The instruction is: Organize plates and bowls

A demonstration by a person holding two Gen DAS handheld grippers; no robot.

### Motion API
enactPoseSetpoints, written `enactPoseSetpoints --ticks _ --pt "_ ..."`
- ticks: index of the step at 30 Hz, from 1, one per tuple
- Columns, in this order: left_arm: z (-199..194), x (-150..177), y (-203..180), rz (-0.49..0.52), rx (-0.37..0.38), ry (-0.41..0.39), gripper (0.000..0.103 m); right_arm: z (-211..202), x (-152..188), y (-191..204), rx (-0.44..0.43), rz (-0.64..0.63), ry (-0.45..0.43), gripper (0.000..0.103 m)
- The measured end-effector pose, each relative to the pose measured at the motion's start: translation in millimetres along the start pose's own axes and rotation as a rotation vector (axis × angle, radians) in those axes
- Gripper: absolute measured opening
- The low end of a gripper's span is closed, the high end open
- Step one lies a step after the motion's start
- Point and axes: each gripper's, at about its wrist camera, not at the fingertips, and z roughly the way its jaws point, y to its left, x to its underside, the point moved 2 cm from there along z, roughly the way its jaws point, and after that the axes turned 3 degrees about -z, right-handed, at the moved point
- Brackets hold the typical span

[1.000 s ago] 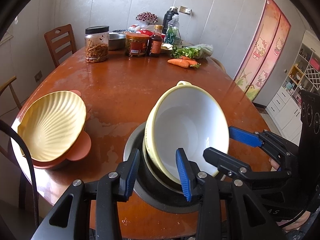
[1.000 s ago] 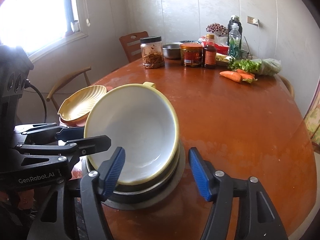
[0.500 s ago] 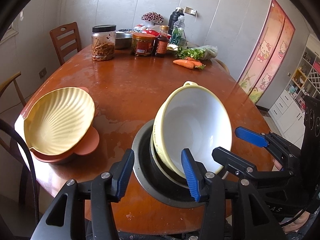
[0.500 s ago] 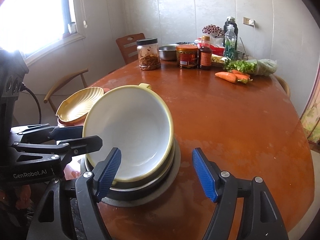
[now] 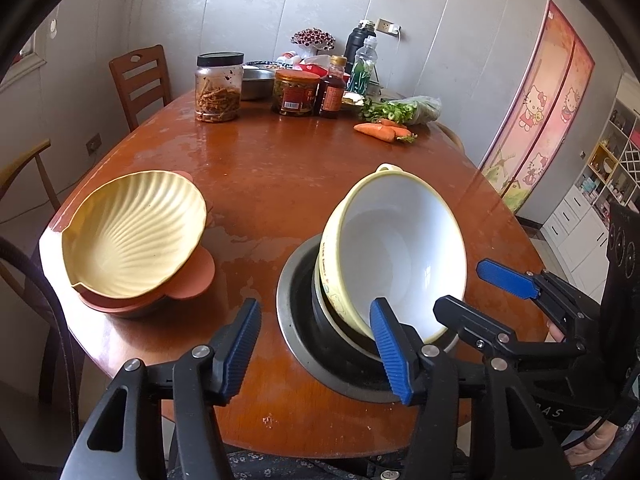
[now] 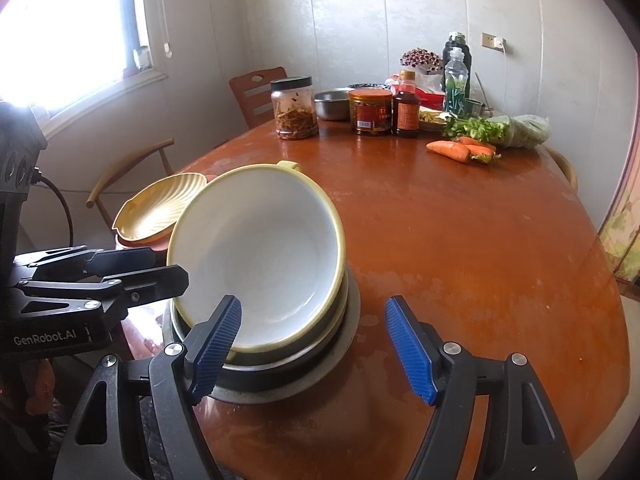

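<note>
Your left hand-held gripper (image 5: 316, 348) and right hand-held gripper (image 6: 314, 346) both stand released, jaws just opened, nothing pressed between the blue pads. The white, yellow-rimmed round plastic bowl (image 5: 394, 256) leans tilted in the dark nested bowls on the wide metal plate (image 5: 290, 320), near the front edge of the reddish wooden counter (image 5: 288, 184). At nine o'clock from it the pale yellow shell-ribbed dish (image 5: 134, 236) rests on an orange lidded pot (image 5: 192, 276). The stacking step looks just finished but unsettled; next, you would likely nudge the white bowl level, or draw back and reach for the shell dish.
</note>
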Motion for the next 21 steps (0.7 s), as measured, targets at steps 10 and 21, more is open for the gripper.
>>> enactPoseSetpoints --ticks 10,21 --pt "2 6 1 -0.015 0.032 0.018 0.063 2 9 -5 -0.01 0.037 0.01 0.079" --pt "5 6 6 -0.066 0.097 0.034 0.068 4 13 -12 -0.053 0.099 0.017 0.079"
